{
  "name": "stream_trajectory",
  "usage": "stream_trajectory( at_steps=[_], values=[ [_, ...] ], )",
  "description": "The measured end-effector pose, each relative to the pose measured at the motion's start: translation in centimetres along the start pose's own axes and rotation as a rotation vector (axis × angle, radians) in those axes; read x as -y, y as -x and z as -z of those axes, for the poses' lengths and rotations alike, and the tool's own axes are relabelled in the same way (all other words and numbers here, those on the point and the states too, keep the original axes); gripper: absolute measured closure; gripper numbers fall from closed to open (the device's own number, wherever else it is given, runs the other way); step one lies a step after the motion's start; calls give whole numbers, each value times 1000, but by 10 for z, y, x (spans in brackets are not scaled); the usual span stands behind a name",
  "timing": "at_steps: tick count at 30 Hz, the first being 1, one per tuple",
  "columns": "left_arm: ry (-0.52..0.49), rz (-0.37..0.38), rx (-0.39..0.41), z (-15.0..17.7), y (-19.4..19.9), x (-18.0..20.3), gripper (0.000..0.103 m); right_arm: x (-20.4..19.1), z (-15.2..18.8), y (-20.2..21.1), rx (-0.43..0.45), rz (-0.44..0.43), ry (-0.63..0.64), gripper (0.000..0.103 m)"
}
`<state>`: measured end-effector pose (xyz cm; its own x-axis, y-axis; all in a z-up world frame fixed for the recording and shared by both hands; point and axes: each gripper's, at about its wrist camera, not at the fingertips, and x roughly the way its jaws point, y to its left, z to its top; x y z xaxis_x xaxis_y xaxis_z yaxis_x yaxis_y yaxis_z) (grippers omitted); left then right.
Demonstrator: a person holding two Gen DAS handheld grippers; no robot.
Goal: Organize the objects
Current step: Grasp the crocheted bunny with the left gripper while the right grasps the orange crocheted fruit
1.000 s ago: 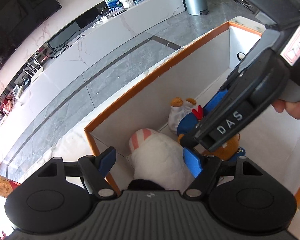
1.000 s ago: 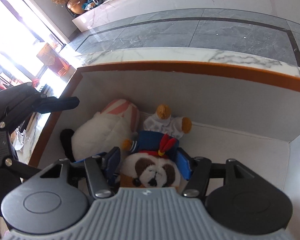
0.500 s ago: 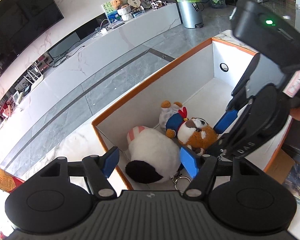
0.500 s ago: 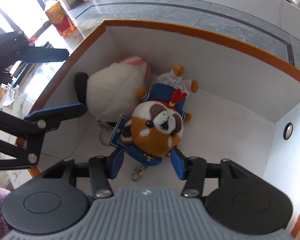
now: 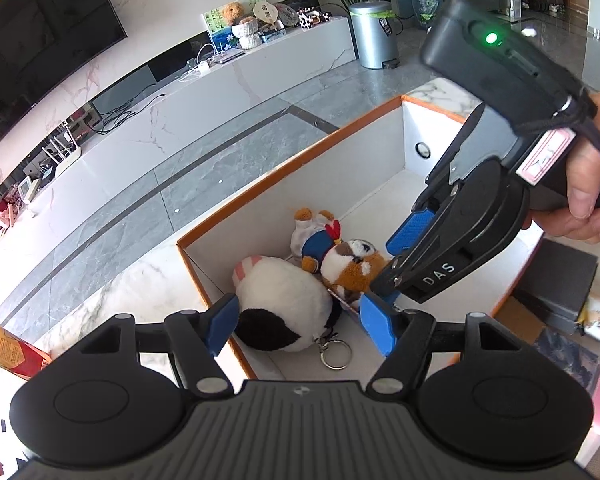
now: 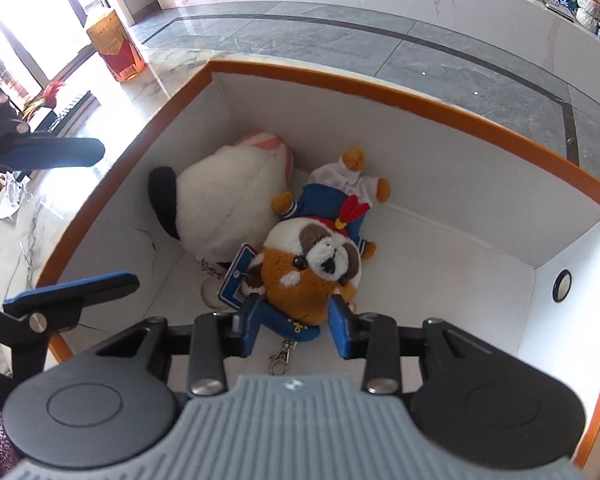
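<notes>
Here, nearest to the right wrist camera, the right tool [image 6: 294, 322] has its two blue pads on both sides of the lower part of a brown and white plush raccoon [image 6: 312, 268], with a metal clasp [image 6: 278, 362] hanging below. Its jaws have just been closing and now stand partly closed, and the pads seem to press on the toy. The raccoon lies on its back inside a white box with an orange rim [image 6: 452, 114].

Just behind the raccoon, and partly under it, lies a plush toy in a blue sailor suit [image 6: 332, 200] with a red bow. To its left, touching it, a round white plush with a black patch and a pink striped end [image 6: 224, 196] rests in the corner of the box, with a key ring [image 5: 334, 354] at its near side.

The left tool [image 5: 298, 328] hangs above that corner with its jaws wide apart and nothing between them. Its jaws have just been closing a little.

The box stands on a marble desk [image 6: 168, 64]. Further away on the desk stands an orange carton [image 6: 116, 50].
</notes>
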<state>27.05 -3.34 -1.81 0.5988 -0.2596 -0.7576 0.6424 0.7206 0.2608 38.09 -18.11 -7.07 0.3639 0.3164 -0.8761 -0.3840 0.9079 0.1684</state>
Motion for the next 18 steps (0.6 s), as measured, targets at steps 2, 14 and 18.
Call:
stream_trajectory(
  at_steps=[2, 14, 18],
  values=[
    [8, -4, 17, -1, 14, -1, 23, -6, 3, 20, 43, -14, -1, 64],
    [-27, 24, 78, 43, 86, 43, 23, -64, 97, 133, 304, -2, 3, 63],
    [-34, 11, 31, 71, 80, 58, 23, -83, 133, 125, 321, -7, -52, 63]
  ],
)
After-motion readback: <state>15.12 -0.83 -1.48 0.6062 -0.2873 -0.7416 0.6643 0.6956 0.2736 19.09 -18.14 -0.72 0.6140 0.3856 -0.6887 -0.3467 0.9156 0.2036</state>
